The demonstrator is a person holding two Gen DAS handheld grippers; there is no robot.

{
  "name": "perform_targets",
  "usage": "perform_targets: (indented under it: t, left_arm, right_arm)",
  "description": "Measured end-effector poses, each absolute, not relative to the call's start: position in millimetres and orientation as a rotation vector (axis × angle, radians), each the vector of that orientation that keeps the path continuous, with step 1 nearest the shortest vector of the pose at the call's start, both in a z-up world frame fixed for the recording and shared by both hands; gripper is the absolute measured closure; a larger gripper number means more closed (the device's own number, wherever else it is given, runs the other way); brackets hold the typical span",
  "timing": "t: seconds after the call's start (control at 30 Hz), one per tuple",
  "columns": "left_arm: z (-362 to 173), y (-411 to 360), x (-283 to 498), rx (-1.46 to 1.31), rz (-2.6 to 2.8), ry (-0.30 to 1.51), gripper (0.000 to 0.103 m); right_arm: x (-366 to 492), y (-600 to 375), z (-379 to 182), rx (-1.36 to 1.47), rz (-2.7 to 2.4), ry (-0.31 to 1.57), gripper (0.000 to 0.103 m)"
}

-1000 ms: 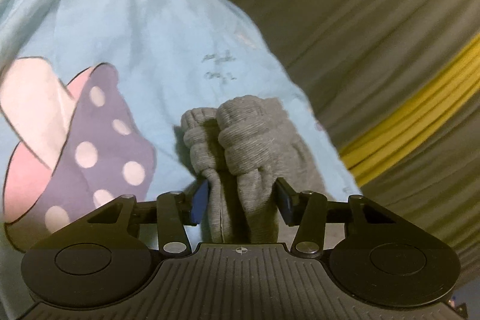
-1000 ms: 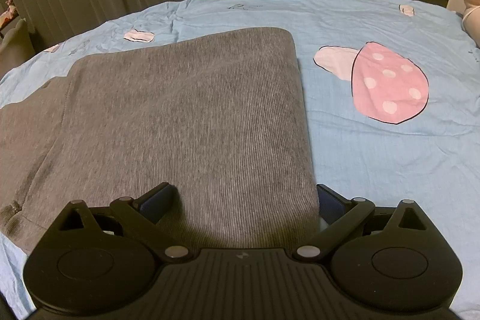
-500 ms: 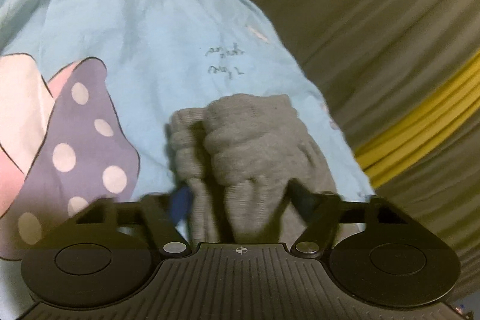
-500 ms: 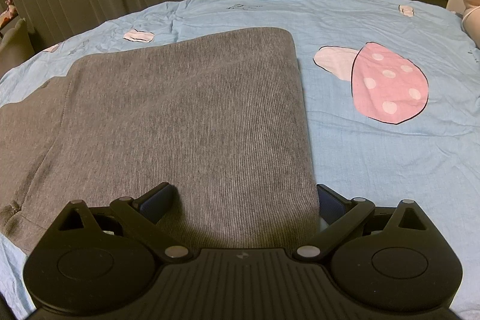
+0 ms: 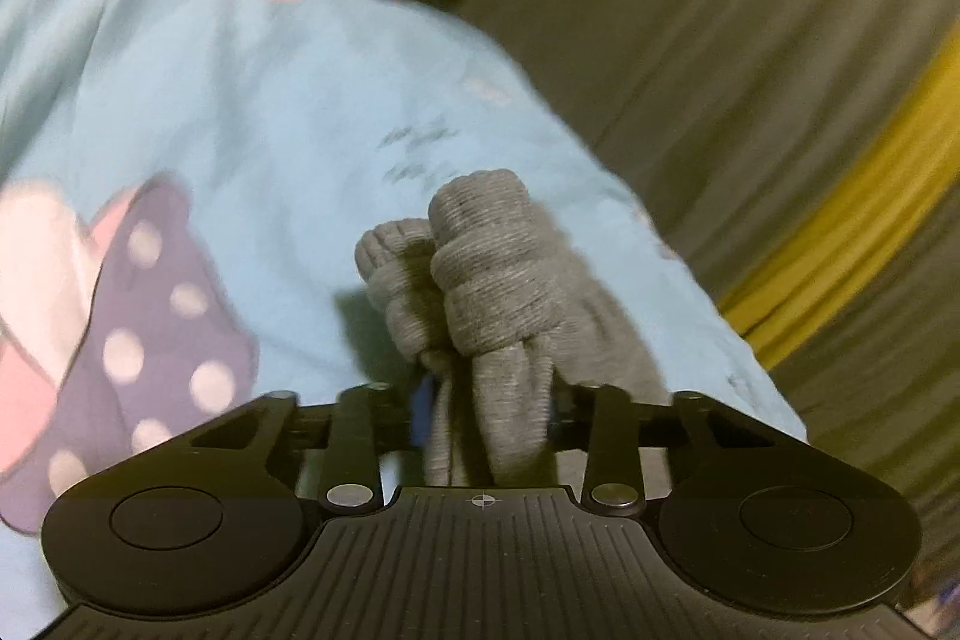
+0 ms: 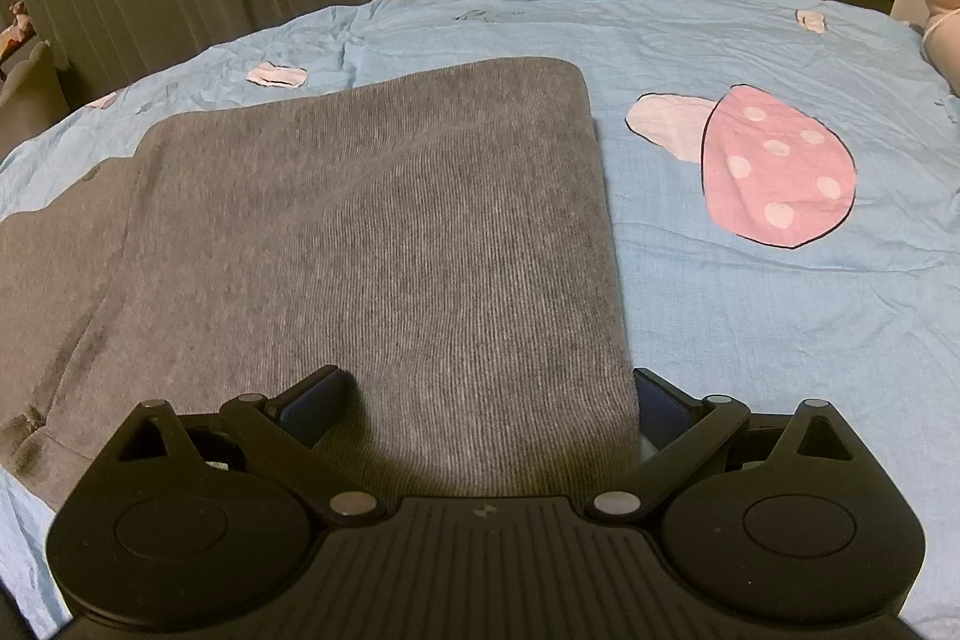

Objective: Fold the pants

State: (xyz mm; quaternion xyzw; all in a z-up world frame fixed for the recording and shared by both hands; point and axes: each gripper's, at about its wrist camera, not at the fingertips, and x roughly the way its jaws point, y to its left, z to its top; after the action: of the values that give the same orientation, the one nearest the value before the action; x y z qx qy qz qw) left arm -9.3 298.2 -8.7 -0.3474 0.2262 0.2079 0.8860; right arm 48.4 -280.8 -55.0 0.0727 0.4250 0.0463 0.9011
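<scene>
The gray ribbed pants (image 6: pixel 372 244) lie flat and folded on the light blue bedsheet (image 6: pixel 750 328), with a straight edge on the right side. One bunched end (image 5: pixel 486 280) of the pants is pinched in the left gripper (image 5: pixel 489 400), above the sheet. The right gripper (image 6: pixel 489 400) is spread wide, one finger resting on the fabric, the other beside its edge. Small dark writing on the sheet (image 5: pixel 420 154) is too blurred to read.
</scene>
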Motion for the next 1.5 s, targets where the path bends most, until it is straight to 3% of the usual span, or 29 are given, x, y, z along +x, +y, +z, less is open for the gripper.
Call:
perform_targets:
  t: [0.23,0.47,0.6,0.83,0.87,0.93,1.0,1.13,1.33,1.43,1.5]
  left_arm:
    - [66.1,223.3,-11.5,-0.442,0.323,0.332,0.077]
    - [123.5,64.6,-8.8,-0.153,-0.024,0.229,0.078]
    - [96.3,-32.7,2.0,-0.048,-0.212,0.318,0.077]
    - [-28.3,-150.2,22.2,0.22,-0.259,0.756,0.071]
    - [-28.8,-152.5,12.6,0.269,-0.261,0.712,0.067]
    - [-12.3,-145.9,4.7,0.261,-0.324,0.708,0.023]
    - [9.8,-124.2,-4.8,0.127,-0.344,0.679,0.009]
    - [37.2,-70.2,-15.9,-0.012,-0.219,0.61,0.002]
    - [13.6,28.8,1.5,-0.222,0.271,0.712,0.002]
    - [6.3,65.2,-2.2,-0.399,0.357,0.706,0.002]
    - [5.4,83.4,-9.3,-0.494,0.36,0.675,0.002]
  right_arm:
    - [41.7,-290.3,-44.1,0.209,0.102,0.824,0.004]
    - [32.5,-311.6,-31.2,0.324,0.08,0.739,0.004]
    - [24.2,-330.0,-24.4,0.405,0.037,0.689,0.004]
    - [15.8,-349.0,-23.0,0.51,0.038,0.666,0.004]
    - [15.4,-349.1,-22.7,0.516,0.051,0.662,0.004]
    - [14.6,-347.6,-22.0,0.523,0.089,0.654,0.004]
    - [16.2,-344.9,-20.9,0.527,0.131,0.65,0.004]
    - [20.1,-337.1,-21.2,0.562,0.262,0.679,0.004]
    - [39.7,-325.2,-34.4,0.642,0.362,0.802,0.006]
    - [51.7,-326.3,-41.8,0.724,0.376,0.837,0.01]
    - [60.7,-326.5,-46.5,0.78,0.383,0.858,0.019]
